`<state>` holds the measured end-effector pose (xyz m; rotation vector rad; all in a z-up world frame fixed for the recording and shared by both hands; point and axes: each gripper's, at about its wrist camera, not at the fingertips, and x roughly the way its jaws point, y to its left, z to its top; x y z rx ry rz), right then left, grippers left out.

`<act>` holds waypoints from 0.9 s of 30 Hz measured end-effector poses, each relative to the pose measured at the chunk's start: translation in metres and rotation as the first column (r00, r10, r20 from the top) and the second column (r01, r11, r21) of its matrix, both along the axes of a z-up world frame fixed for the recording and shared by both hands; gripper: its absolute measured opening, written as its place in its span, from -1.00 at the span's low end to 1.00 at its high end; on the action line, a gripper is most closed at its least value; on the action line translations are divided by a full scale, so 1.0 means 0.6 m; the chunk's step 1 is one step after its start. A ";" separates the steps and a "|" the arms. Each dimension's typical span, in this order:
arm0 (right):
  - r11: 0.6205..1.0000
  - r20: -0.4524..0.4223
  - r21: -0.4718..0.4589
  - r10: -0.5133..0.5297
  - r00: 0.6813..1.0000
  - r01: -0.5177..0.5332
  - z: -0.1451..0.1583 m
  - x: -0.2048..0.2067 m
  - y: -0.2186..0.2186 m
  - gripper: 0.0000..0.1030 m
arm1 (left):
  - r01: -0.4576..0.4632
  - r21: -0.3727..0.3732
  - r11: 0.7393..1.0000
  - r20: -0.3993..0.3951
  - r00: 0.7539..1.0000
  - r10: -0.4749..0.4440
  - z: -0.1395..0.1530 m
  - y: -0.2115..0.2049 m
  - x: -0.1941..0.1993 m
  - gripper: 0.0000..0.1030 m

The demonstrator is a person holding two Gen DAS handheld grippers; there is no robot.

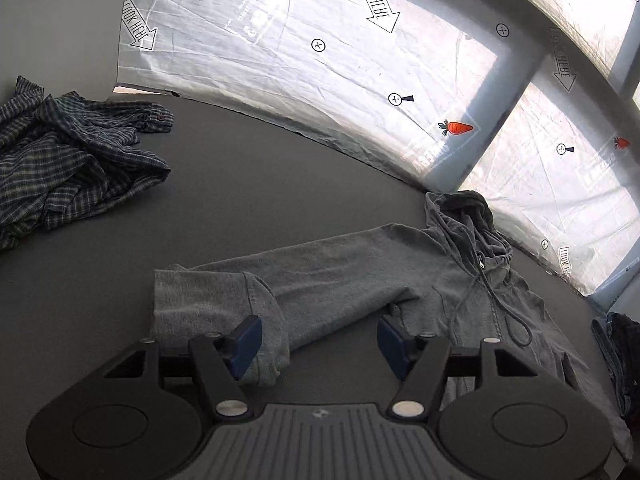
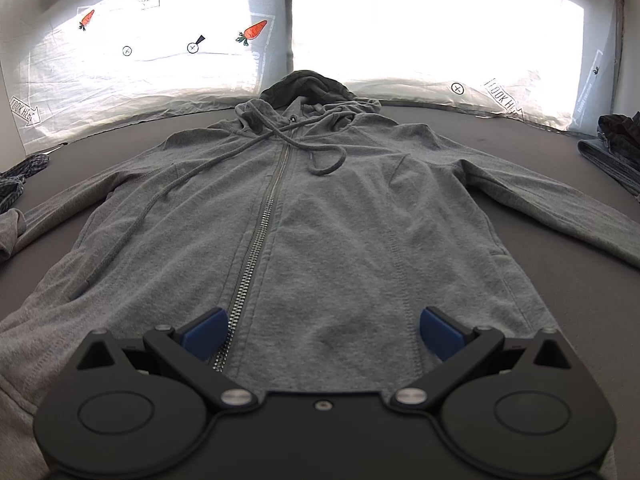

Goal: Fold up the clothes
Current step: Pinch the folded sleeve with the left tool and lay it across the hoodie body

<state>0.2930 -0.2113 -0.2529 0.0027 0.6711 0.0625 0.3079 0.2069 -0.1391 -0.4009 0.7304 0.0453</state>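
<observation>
A grey zip-up hoodie (image 2: 320, 216) lies face up and spread flat on the dark table, hood toward the bright windows, both sleeves stretched out. My right gripper (image 2: 322, 334) is open just above the hoodie's lower hem, the zipper (image 2: 260, 236) running past its left blue pad. In the left wrist view the same hoodie (image 1: 460, 280) shows from its side, with one sleeve (image 1: 304, 276) reaching toward the camera and its cuff end doubled back. My left gripper (image 1: 320, 340) is open over that sleeve near the cuff, nothing between its pads.
A crumpled blue plaid shirt (image 1: 68, 160) lies at the table's far left. Dark folded clothes, denim among them (image 2: 616, 148), sit at the right edge. White sheets printed with carrots and arrows (image 1: 320, 40) cover the windows behind the table (image 1: 248, 184).
</observation>
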 end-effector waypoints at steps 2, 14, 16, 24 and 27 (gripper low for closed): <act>1.000 0.006 0.002 -0.002 1.000 0.002 -0.001 0.000 0.000 1.00 | -0.049 0.050 0.998 -0.023 0.998 0.051 -0.005 0.018 -0.001 0.30; 1.000 0.010 0.000 -0.009 1.000 0.009 -0.001 0.009 0.000 1.00 | -0.191 0.031 0.981 -0.129 0.973 0.193 -0.068 0.065 0.027 -0.20; 1.000 0.011 0.002 -0.009 1.000 0.009 -0.001 0.009 0.000 1.00 | -0.200 0.011 0.980 -0.117 0.973 0.200 -0.067 0.066 0.032 -0.62; 1.000 0.012 0.009 -0.008 1.000 0.008 -0.002 0.010 -0.002 1.00 | 0.013 -0.121 0.993 0.012 1.000 -0.012 0.007 -0.023 0.083 -0.68; 1.000 0.011 0.008 -0.008 1.000 0.008 -0.002 0.010 -0.002 1.00 | 0.180 -0.119 0.976 0.045 0.983 -0.176 0.026 -0.081 0.099 -0.10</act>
